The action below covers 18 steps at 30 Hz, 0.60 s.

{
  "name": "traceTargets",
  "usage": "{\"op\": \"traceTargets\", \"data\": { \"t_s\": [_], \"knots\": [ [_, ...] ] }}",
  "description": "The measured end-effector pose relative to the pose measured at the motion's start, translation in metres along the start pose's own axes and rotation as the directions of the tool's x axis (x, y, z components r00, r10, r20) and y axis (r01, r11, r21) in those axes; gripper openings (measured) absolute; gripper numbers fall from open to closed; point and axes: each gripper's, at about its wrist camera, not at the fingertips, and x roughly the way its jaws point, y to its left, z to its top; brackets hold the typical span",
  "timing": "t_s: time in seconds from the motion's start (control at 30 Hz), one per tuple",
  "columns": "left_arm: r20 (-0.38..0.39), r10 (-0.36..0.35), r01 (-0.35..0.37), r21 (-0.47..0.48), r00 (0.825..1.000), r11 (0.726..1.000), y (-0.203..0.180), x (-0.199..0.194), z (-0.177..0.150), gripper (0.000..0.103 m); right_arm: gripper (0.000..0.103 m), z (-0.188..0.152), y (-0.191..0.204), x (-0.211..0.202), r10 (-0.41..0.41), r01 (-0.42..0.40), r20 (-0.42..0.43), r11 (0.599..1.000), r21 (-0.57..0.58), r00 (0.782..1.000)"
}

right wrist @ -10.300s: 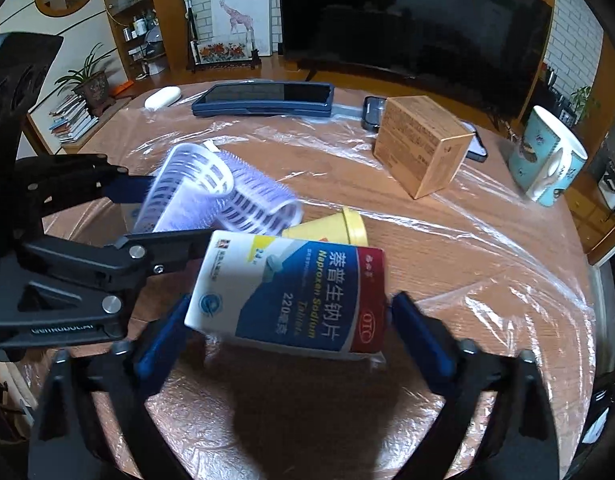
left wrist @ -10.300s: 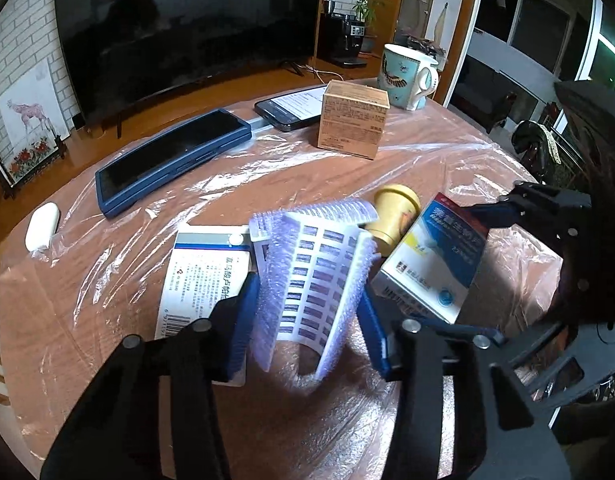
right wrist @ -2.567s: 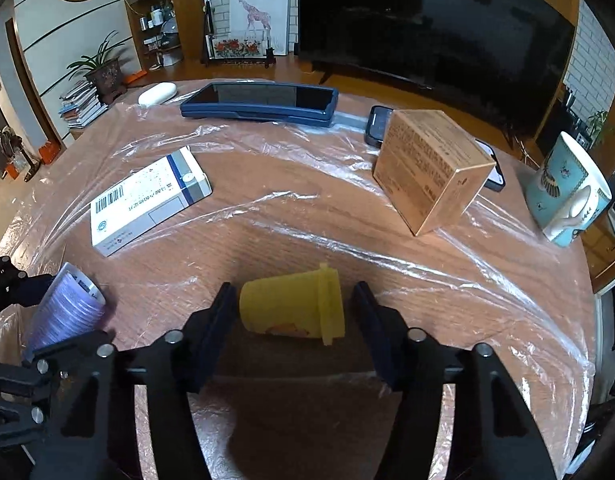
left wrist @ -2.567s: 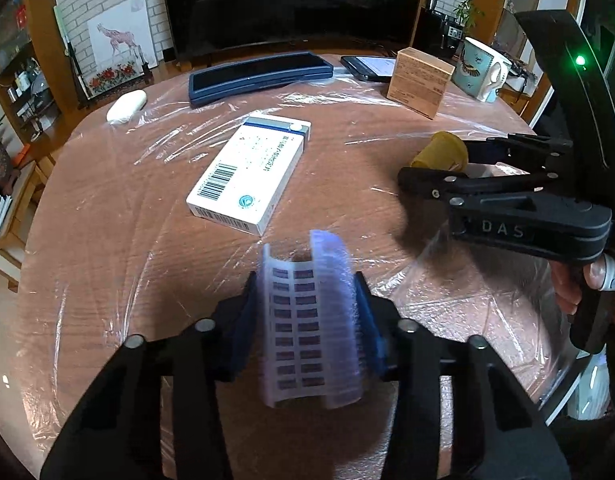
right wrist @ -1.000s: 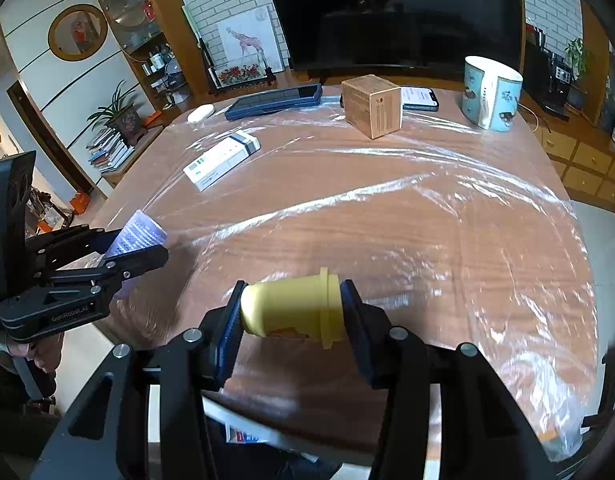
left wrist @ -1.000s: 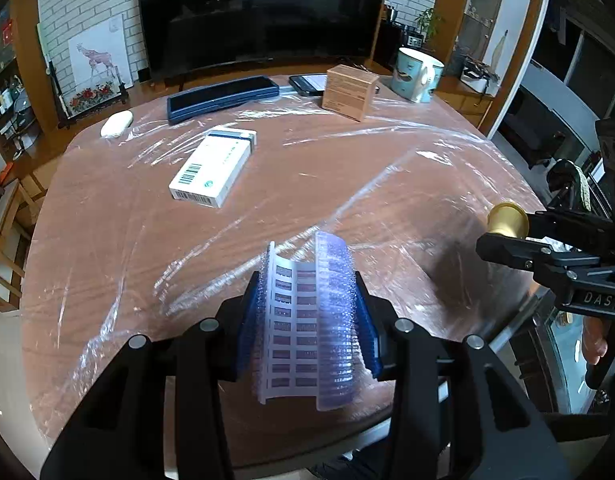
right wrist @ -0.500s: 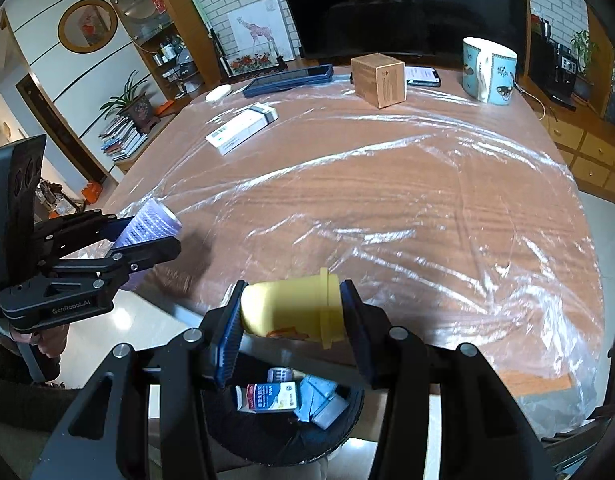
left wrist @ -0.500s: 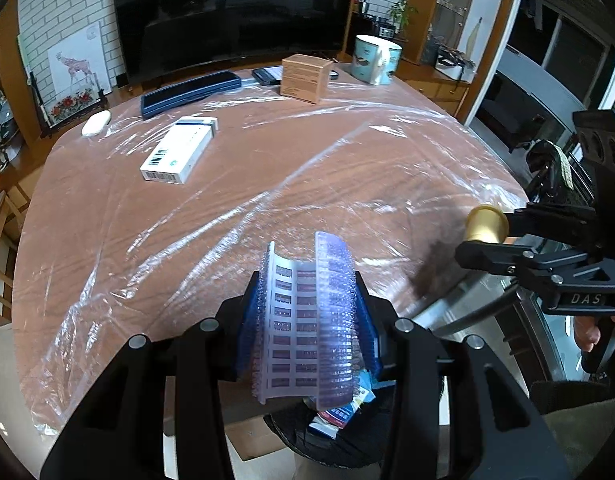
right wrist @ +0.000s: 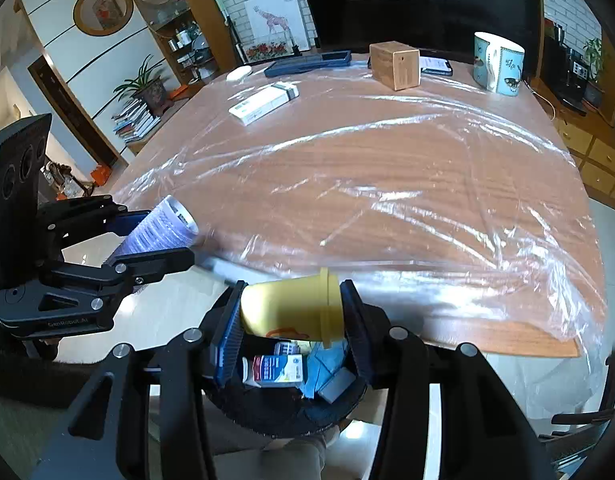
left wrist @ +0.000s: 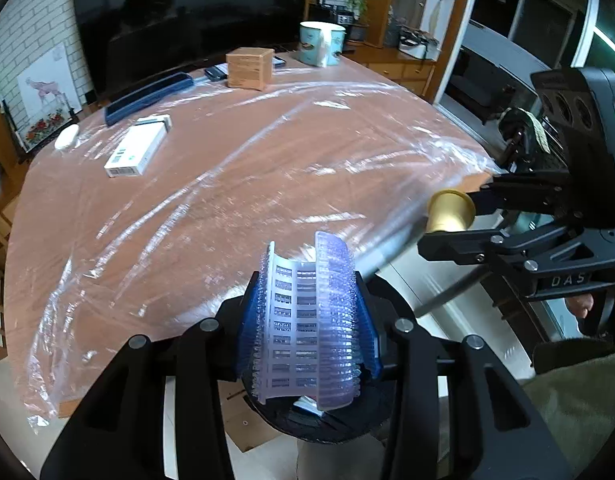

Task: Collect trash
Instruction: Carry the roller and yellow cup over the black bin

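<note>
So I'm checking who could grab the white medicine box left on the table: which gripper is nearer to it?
Left, as far as I can tell. Both grippers hang off the near edge over the trash bin; the white medicine box lies far across, toward the left gripper, not the right gripper.

I see a bristly translucent plastic hair roller; a smooth matt yellow plastic cup; glossy crinkled film over the wooden table; a matt cardboard box.
</note>
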Motion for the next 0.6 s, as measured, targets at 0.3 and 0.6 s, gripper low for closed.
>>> {"op": "traceTargets", "data": {
  "t_s": [0.3,0.6],
  "knots": [
    [-0.039,-0.026,0.028,0.063,0.999,0.998,-0.021,0.004,-0.017,0.044,0.046,-0.023,0.004,0.001,0.002,-0.003,-0.041,1.000,-0.019,0.999],
    [-0.092,-0.019,0.026,0.072,0.996,0.997,-0.029,0.019,-0.038,0.044,0.046,-0.042,0.002,0.012,0.000,-0.002,-0.087,1.000,-0.023,0.996]
  ]
}}
